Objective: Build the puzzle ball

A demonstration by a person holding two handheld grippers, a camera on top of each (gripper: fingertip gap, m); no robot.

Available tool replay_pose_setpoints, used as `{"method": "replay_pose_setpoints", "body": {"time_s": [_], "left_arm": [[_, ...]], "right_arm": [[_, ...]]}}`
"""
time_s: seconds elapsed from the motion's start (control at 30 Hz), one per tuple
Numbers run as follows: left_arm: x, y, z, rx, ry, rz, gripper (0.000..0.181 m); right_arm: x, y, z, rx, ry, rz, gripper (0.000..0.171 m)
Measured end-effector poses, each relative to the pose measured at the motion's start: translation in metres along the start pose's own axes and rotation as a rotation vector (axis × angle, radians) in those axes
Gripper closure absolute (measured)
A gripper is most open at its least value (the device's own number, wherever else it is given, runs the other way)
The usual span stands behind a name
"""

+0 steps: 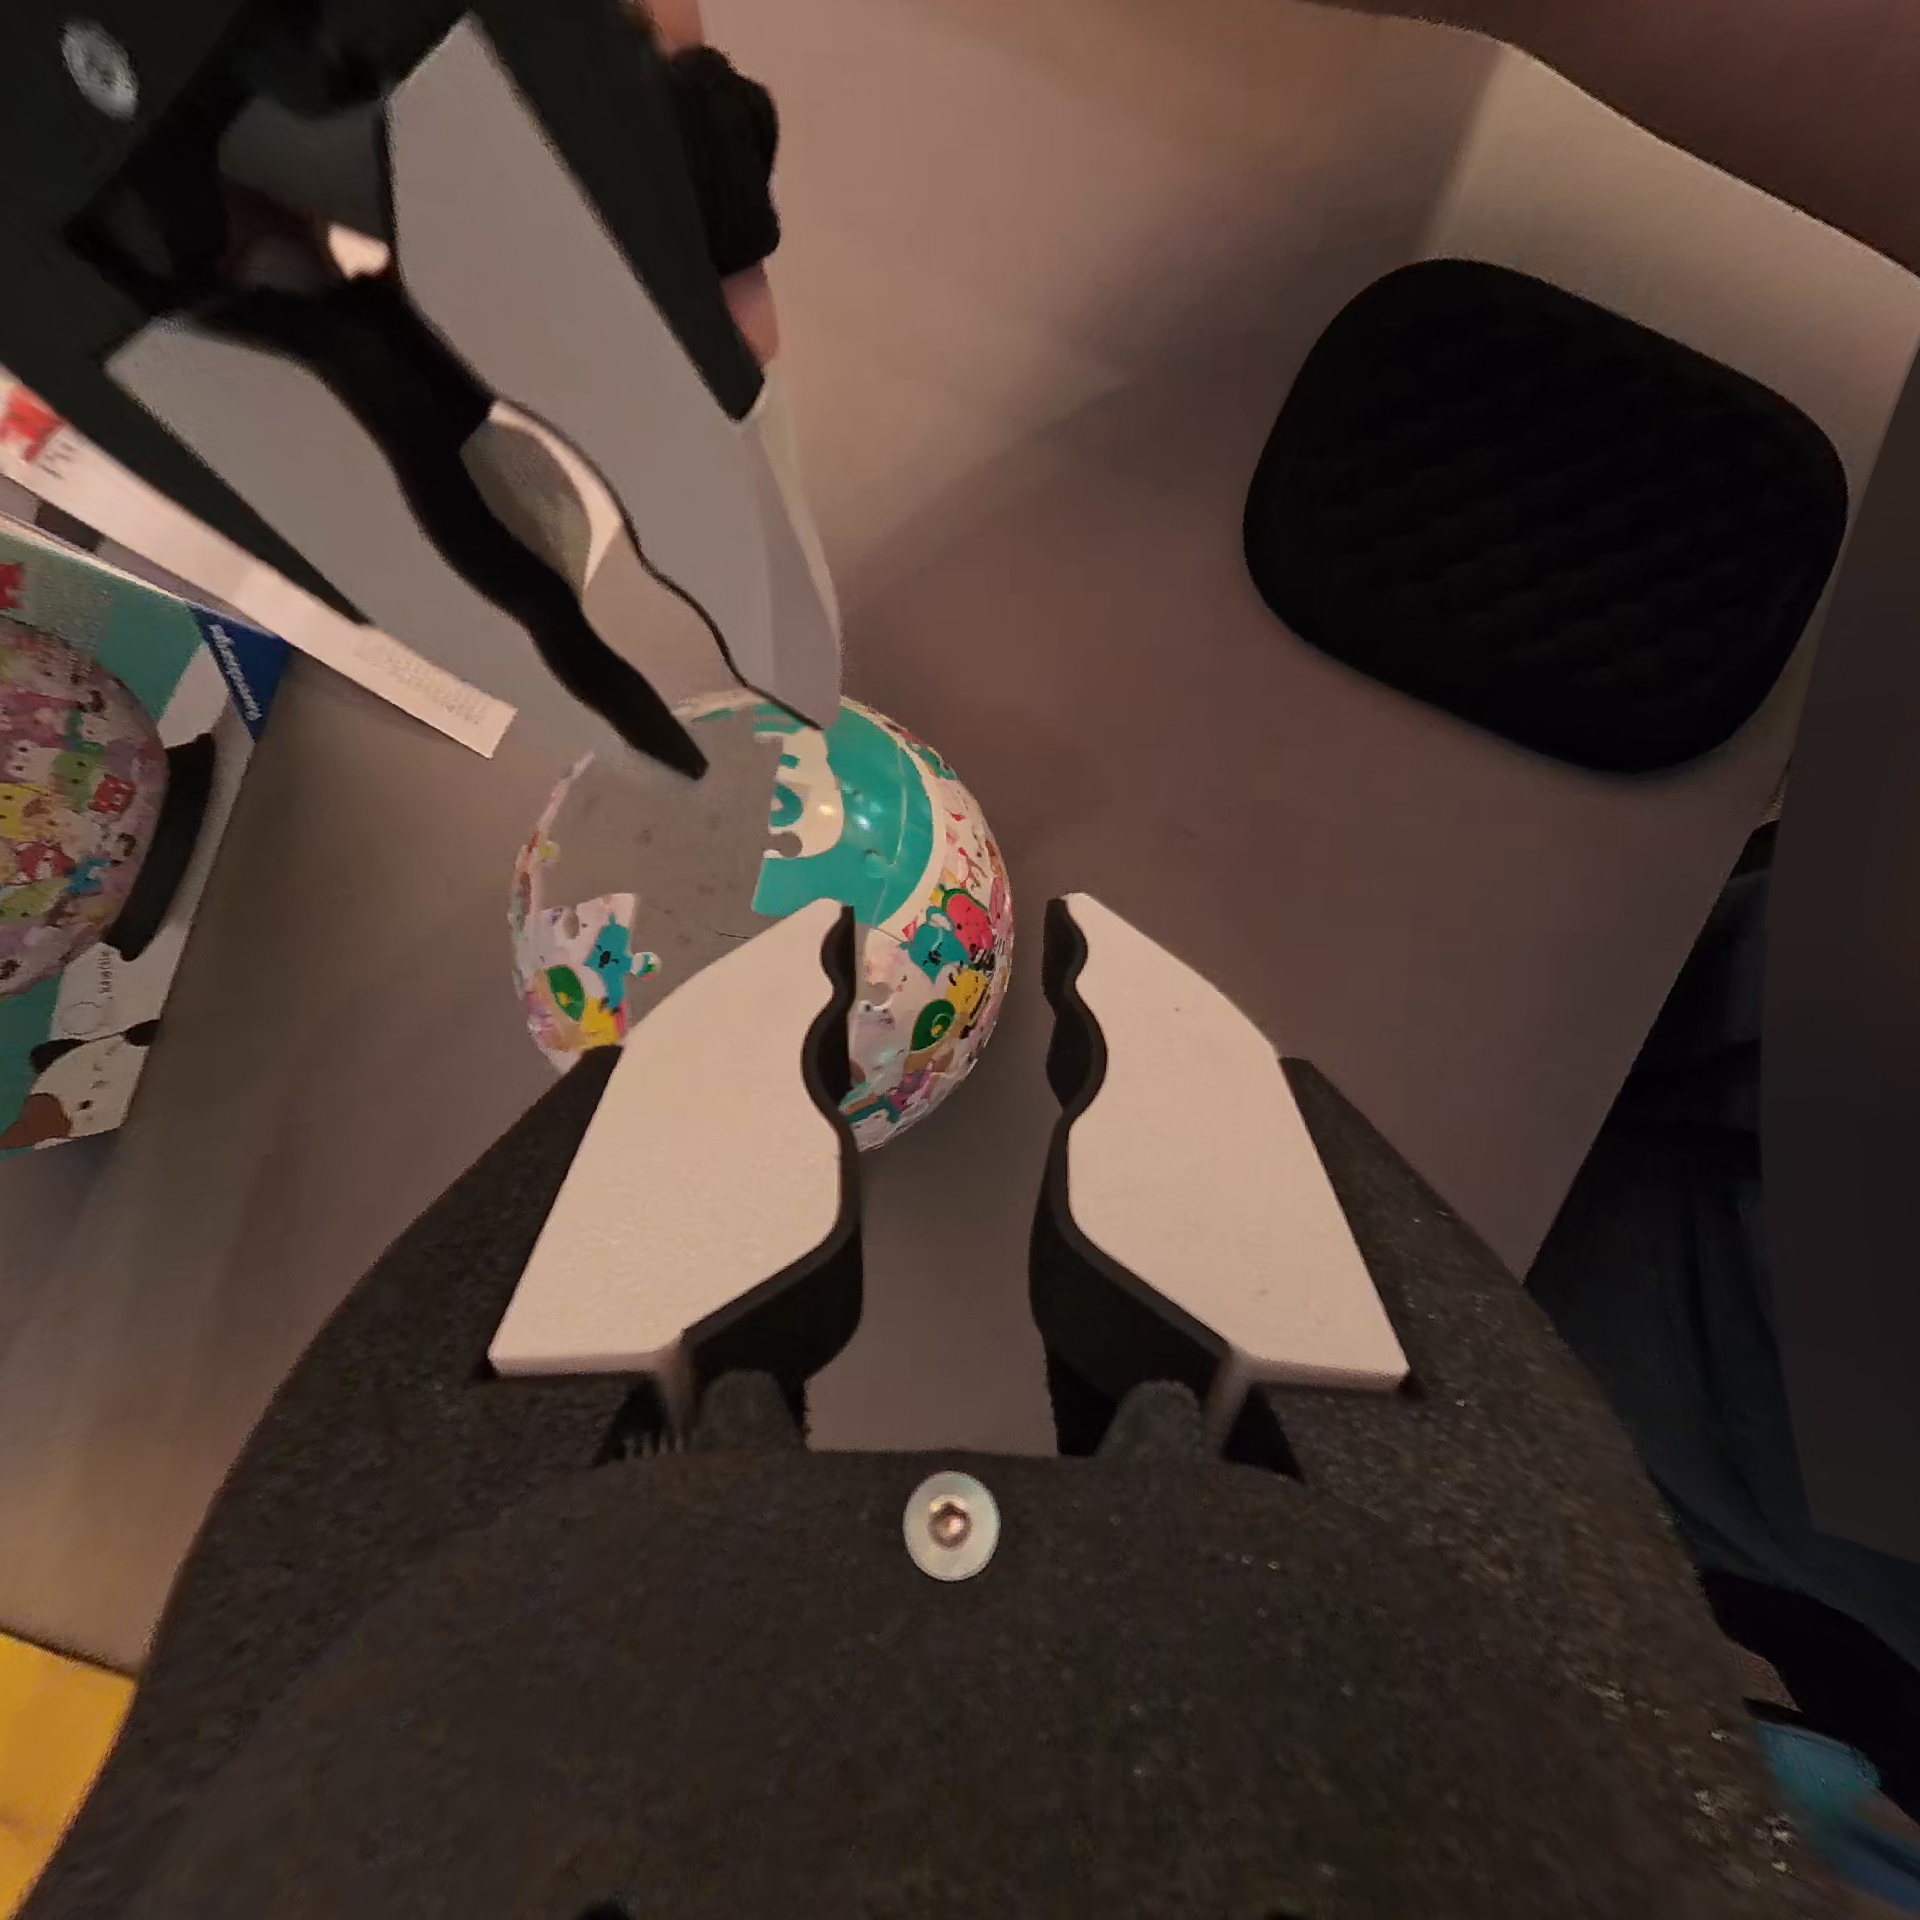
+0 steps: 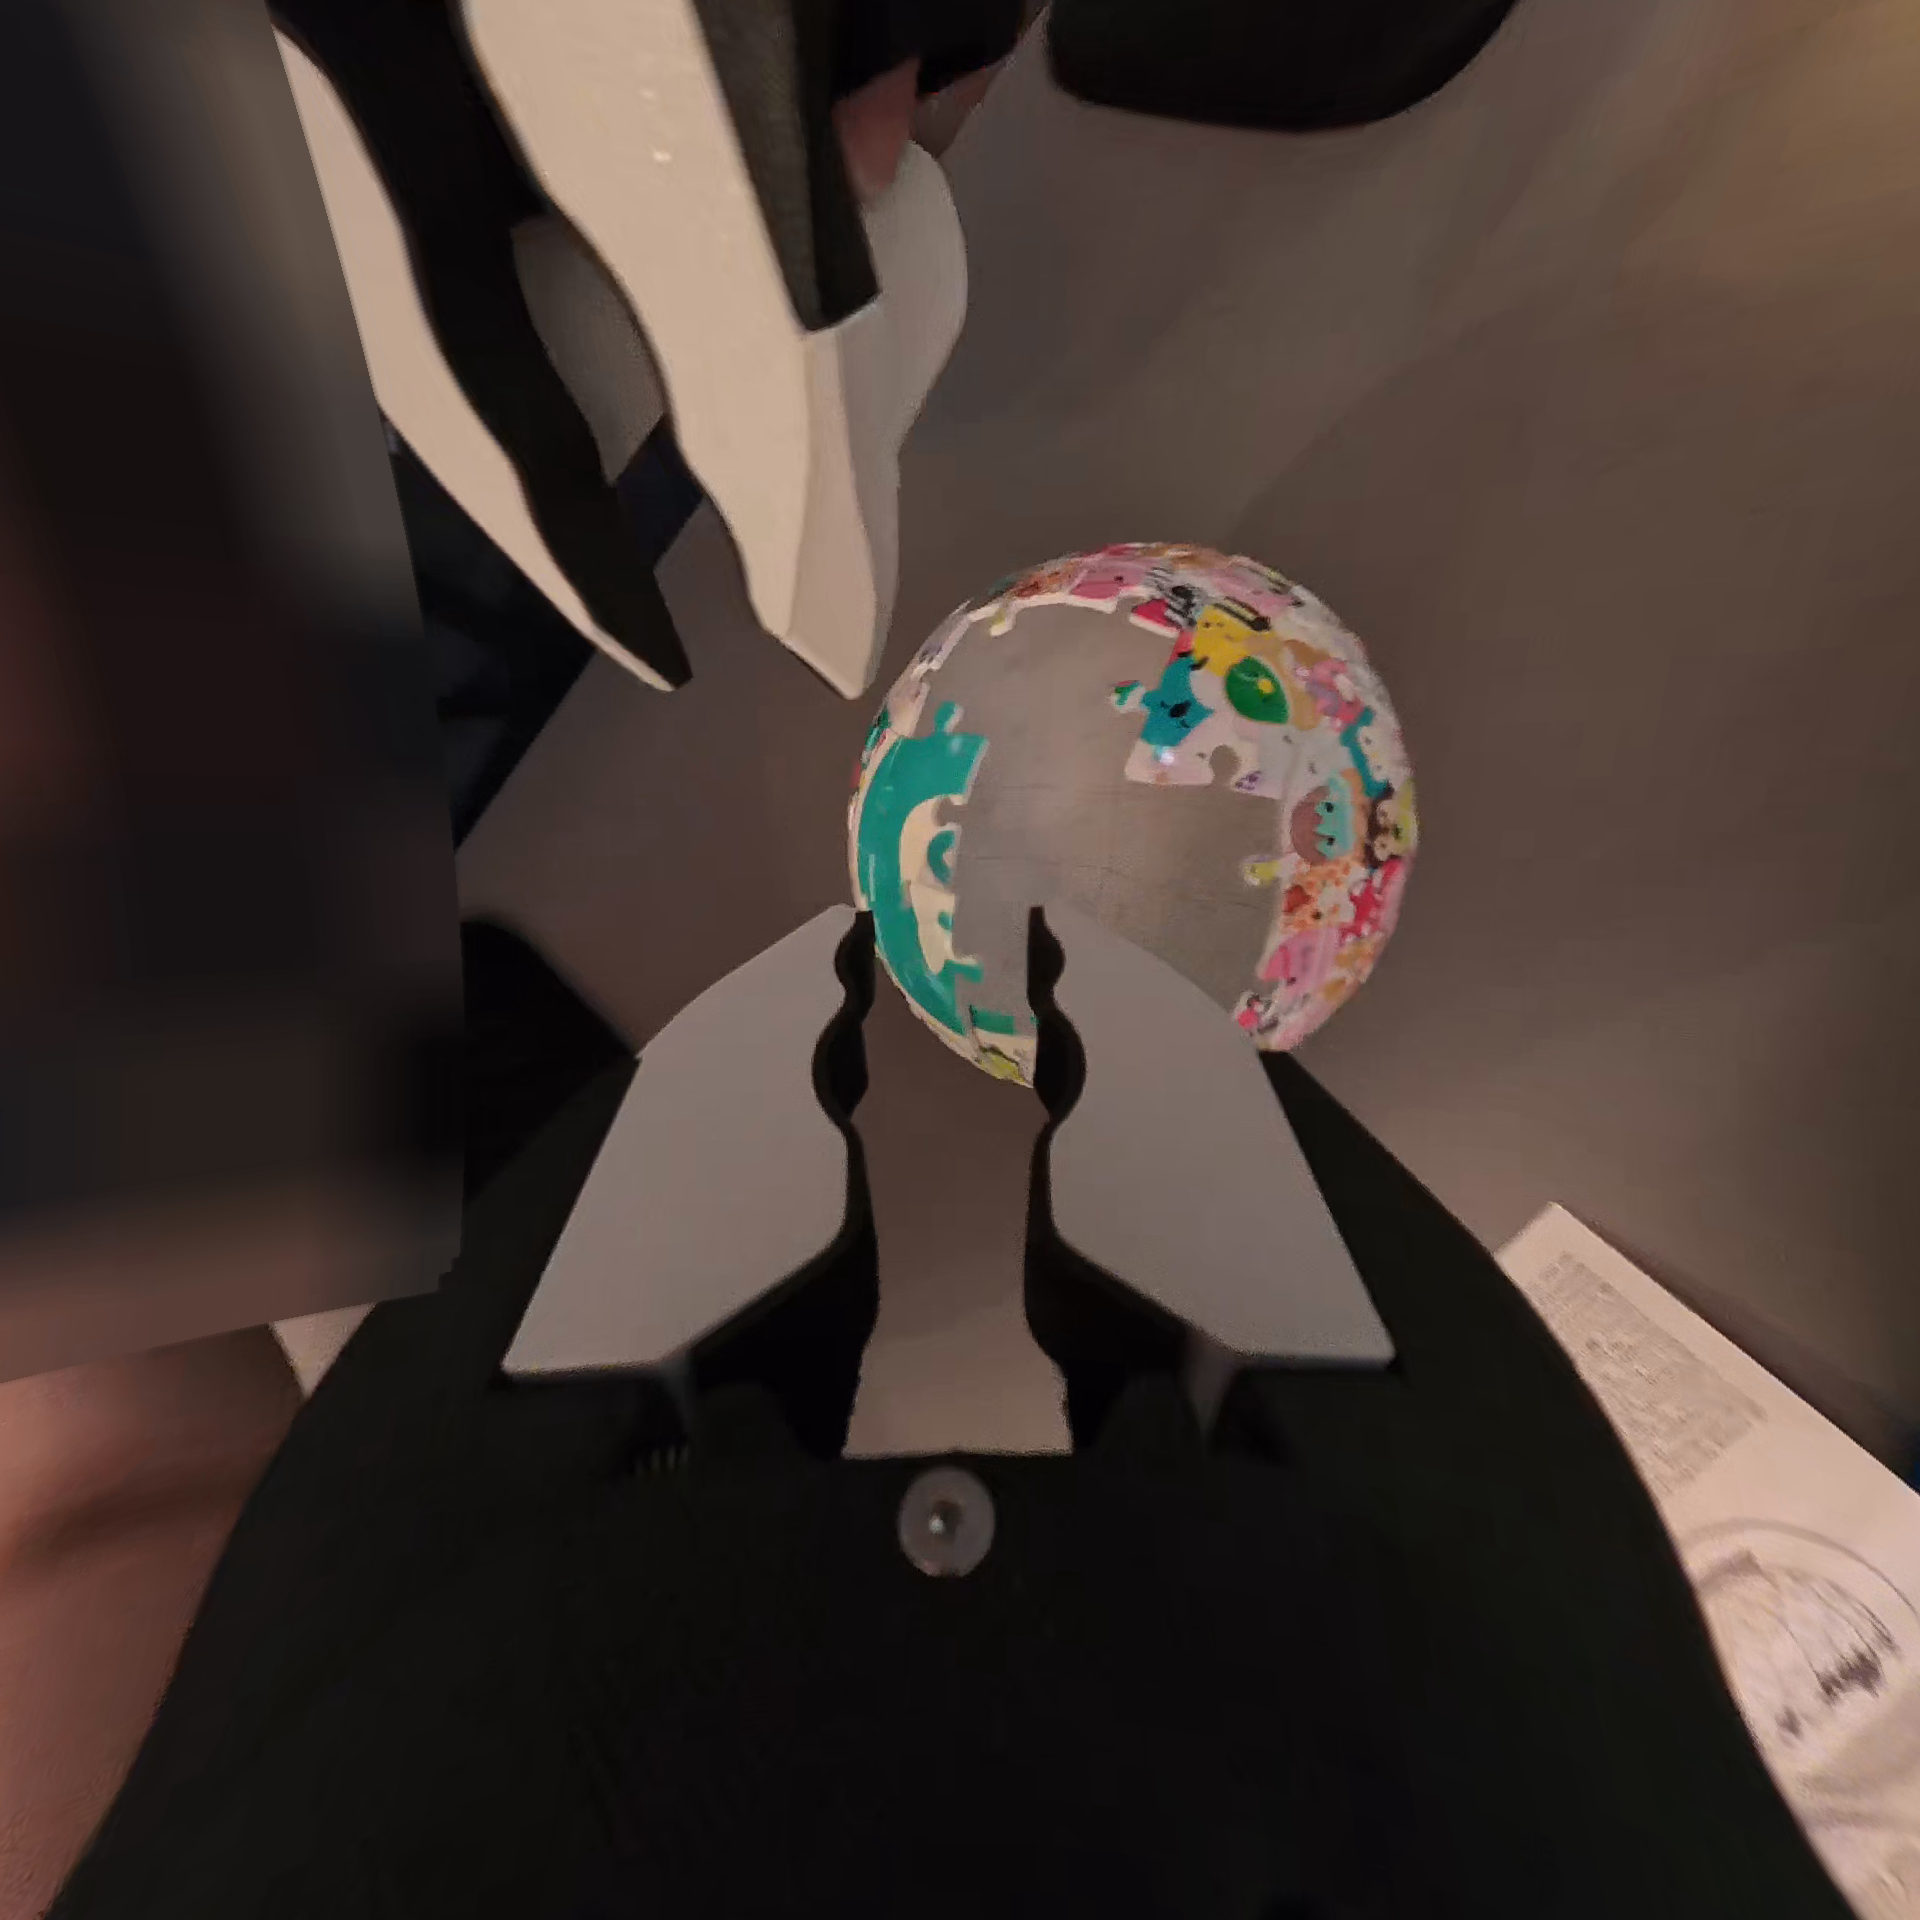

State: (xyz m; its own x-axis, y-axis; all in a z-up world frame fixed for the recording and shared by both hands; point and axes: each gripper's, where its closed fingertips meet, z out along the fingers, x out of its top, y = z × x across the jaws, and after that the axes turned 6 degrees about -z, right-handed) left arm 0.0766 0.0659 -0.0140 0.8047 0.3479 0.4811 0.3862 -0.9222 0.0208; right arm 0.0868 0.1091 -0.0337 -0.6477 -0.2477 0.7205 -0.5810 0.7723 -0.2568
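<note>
The puzzle ball [image 1: 894, 821] sits on the grey table, partly built, with colourful and teal pieces around a wide gap that shows its grey inside. In the right wrist view the ball [image 2: 1330, 831] has the gap facing the camera. My left gripper [image 1: 951, 914] is open and empty, low, with its left finger in front of the ball. It also shows in the right wrist view [image 2: 758, 675], up and left of the ball. My right gripper [image 2: 945, 920] is open and empty, close to the teal edge. In the left wrist view the right gripper [image 1: 753, 743] has its tips at the ball's top.
The puzzle box [image 1: 73, 831] and a paper sheet [image 1: 416, 686] lie at the left. A black pad [image 1: 1538, 520] lies at the far right. A printed sheet [image 2: 1683, 1455] lies at the right in the right wrist view. A gloved hand [image 1: 727, 177] holds the right gripper. There is about 6 centimeters between the tips of the two grippers.
</note>
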Motion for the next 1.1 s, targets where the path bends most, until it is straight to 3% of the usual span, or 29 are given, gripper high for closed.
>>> {"method": "replay_pose_setpoints", "body": {"time_s": [0.17, 0.3, 0.37, 0.47, 0.53, 0.67, 0.83, 0.93, 1.1], "left_arm": [[0.01, -0.017, -0.009, 0.01, 0.007, -0.008, 0.148], [0.017, -0.025, -0.016, -0.051, 0.0, -0.024, 0.178], [0.018, -0.033, -0.019, -0.041, -0.01, -0.036, 0.179], [0.019, -0.041, -0.021, -0.034, -0.009, -0.051, 0.179], [0.019, -0.042, -0.022, -0.047, -0.002, -0.062, 0.179], [0.013, -0.039, -0.021, -0.096, 0.009, -0.107, 0.181], [0.004, -0.034, -0.026, -0.14, 0.029, -0.166, 0.181], [0.001, -0.035, -0.026, -0.155, 0.016, -0.198, 0.175], [0.021, -0.028, -0.016, -0.328, -0.042, -0.322, 0.166]], "right_arm": [[0.009, 0.009, -0.033, -0.39, 0.126, -0.097, 0.142], [0.021, 0.015, -0.062, -0.739, 0.329, -0.17, 0.143], [0.024, 0.008, -0.077, -0.882, 0.47, -0.169, 0.147], [0.013, -0.006, -0.088, -1.046, 0.55, -0.152, 0.167], [0.0, -0.01, -0.096, -1.166, 0.586, -0.084, 0.171], [-0.016, -0.024, -0.081, -1.143, 0.795, 0.025, 0.17], [-0.033, -0.024, -0.065, -1.109, 0.914, 0.093, 0.171], [-0.027, -0.019, -0.038, -0.981, 0.826, 0.066, 0.171], [-0.034, -0.015, -0.026, -1.082, 0.698, -0.014, 0.17]]}}
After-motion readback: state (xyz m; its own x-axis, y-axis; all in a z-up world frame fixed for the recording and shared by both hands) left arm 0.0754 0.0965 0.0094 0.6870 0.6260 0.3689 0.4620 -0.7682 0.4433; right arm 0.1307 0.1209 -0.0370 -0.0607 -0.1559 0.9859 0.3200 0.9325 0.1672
